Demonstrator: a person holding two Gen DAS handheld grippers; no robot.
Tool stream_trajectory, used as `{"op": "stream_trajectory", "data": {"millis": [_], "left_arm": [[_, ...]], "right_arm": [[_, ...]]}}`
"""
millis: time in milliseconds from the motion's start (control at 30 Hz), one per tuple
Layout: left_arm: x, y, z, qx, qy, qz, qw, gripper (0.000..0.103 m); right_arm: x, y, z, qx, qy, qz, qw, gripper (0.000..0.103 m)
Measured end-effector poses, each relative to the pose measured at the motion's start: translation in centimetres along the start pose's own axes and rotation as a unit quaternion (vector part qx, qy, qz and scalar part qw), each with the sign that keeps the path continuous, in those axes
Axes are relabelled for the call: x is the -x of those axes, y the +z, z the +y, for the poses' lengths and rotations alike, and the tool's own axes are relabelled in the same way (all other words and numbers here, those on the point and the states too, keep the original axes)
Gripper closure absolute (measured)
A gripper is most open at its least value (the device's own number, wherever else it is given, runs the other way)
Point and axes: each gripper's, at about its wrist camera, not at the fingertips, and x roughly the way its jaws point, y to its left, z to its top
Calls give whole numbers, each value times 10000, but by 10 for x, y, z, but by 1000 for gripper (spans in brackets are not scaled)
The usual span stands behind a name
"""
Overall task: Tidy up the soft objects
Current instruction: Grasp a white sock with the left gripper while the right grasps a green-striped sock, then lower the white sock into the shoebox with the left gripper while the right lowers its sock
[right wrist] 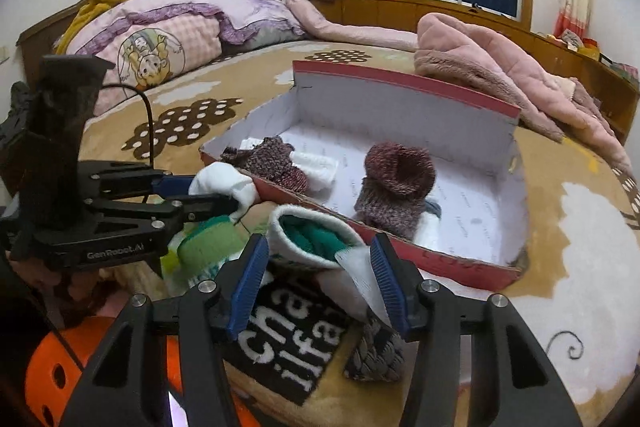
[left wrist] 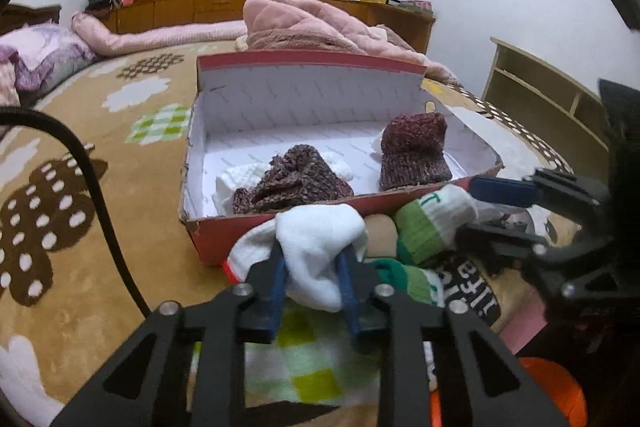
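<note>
A red shoe box (left wrist: 312, 61) (right wrist: 400, 79) lies open on the bed, holding two maroon knitted pieces (left wrist: 296, 179) (left wrist: 414, 151) and folded white ones. Just in front of its near wall, my left gripper (left wrist: 312, 259) (right wrist: 212, 193) is shut on a white sock (left wrist: 320, 231) (right wrist: 224, 179), which bulges out past the blue pads. To its right, my right gripper (right wrist: 319, 247) (left wrist: 467, 207) holds a green-and-white sock (right wrist: 312, 235) (left wrist: 436, 223) by its cuff, jaws about half wide with the pads against the fabric. Another green sock (left wrist: 404, 279) (right wrist: 208, 247) lies beneath.
A black mat with white letters (right wrist: 288, 327) and a grey braided piece (right wrist: 376, 355) lie under the grippers. A pink quilted coat (left wrist: 320, 27) is heaped behind the box. A black cable (left wrist: 92, 187) runs on the left, and a wooden shelf (left wrist: 540, 95) stands at the right.
</note>
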Motion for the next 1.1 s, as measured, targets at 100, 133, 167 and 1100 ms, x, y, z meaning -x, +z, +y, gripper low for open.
{"op": "stream_trajectory", "data": {"millis": [100,133,167,1100], "left_arm": [[3,-1,0,-41,-38,-70,10000,85],[4,-1,-1,-70,-44,-86,9999,85],[4,-1,-1,-105,-33,-103,9999,85],[44,28,-12,-302,95,-1083,9936,87]], "right_arm": [[-7,1,3,210,46,-18,9998,48],[-10,1,4,237,49,-7,9997,49],[-13,1,5,262,75,4,9996,52],[23,25,1,175,233,-750,9968,88]]}}
